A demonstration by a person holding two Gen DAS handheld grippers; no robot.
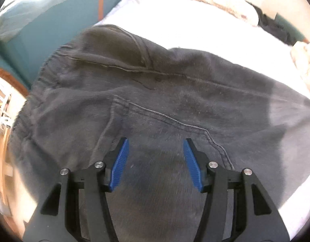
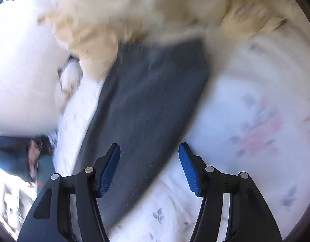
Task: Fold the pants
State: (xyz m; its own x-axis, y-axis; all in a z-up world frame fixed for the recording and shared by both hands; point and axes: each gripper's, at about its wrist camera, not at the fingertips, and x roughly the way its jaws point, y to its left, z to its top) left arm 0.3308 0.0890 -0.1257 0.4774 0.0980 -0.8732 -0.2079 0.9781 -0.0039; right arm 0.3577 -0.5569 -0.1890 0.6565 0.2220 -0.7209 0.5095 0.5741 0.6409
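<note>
From my left gripper (image 1: 156, 141) I look down on the dark grey pants (image 1: 155, 104), spread across a white bedsheet (image 1: 195, 24), their gathered waistband to the left and a pocket seam curving just ahead of the blue fingertips (image 1: 122, 155). Those fingers stand apart above the cloth with nothing pinched between them. My right gripper (image 2: 149, 147) hangs over one pant leg (image 2: 146, 100), which runs away toward a cream fleece blanket (image 2: 134, 10) that covers its far end. Its fingers are also spread wide and empty, one over the grey fabric, the other over the flower-printed sheet (image 2: 255, 131). This view is blurred, so finer detail escapes me.
</note>
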